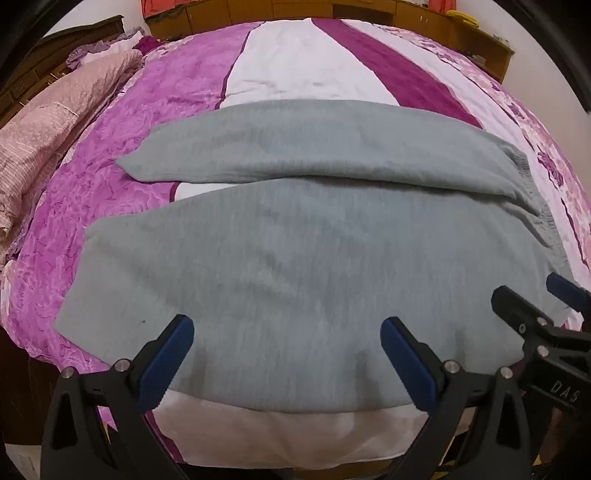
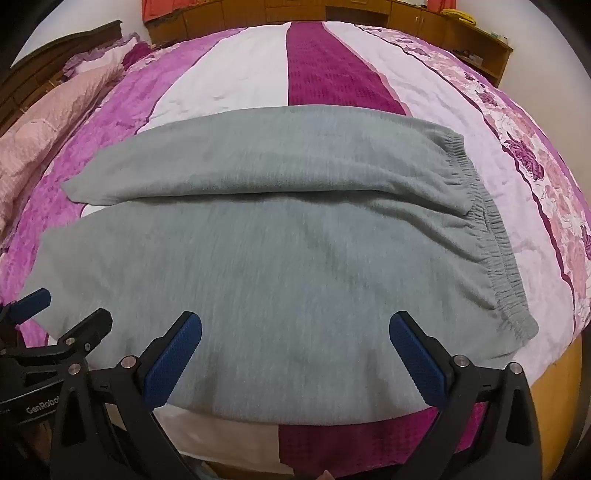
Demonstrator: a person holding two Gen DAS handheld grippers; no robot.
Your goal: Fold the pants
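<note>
Left wrist view
Pants: soft grey sweatpants point(image 1: 295, 258) lie spread flat across the bed, legs running to the left, elastic waistband point(image 1: 546, 221) to the right.
Legs: the far leg lies partly over the near one toward the waist; a wedge of bedcover shows between them at the left ends.
Bedcover: a quilted cover striped in pink, white and dark magenta point(image 1: 295, 66) with a flowered band at the right.
Left gripper: black tongs with blue pads point(image 1: 286, 332) stand wide over the near leg, nothing between the pads.
Right gripper: its black arm and a blue pad point(image 1: 532, 301) reach in at the right edge, near the waist end.
Left side: a pale pink rumpled quilt point(image 1: 55, 122) lies heaped by a dark wooden headboard point(image 1: 74, 40).

Right wrist view
Pants: the same grey sweatpants point(image 2: 277, 258) fill the middle, gathered waistband point(image 2: 491, 240) at the right, near edge close to the bed's edge.
Right gripper: blue-padded tongs point(image 2: 295, 326) spread wide above the near leg, gripping nothing.
Left gripper: seen at the left edge point(image 2: 66, 308), over the hem end of the near leg.
Background: a light brown wooden cabinet point(image 2: 406, 14) runs behind the bed.
</note>
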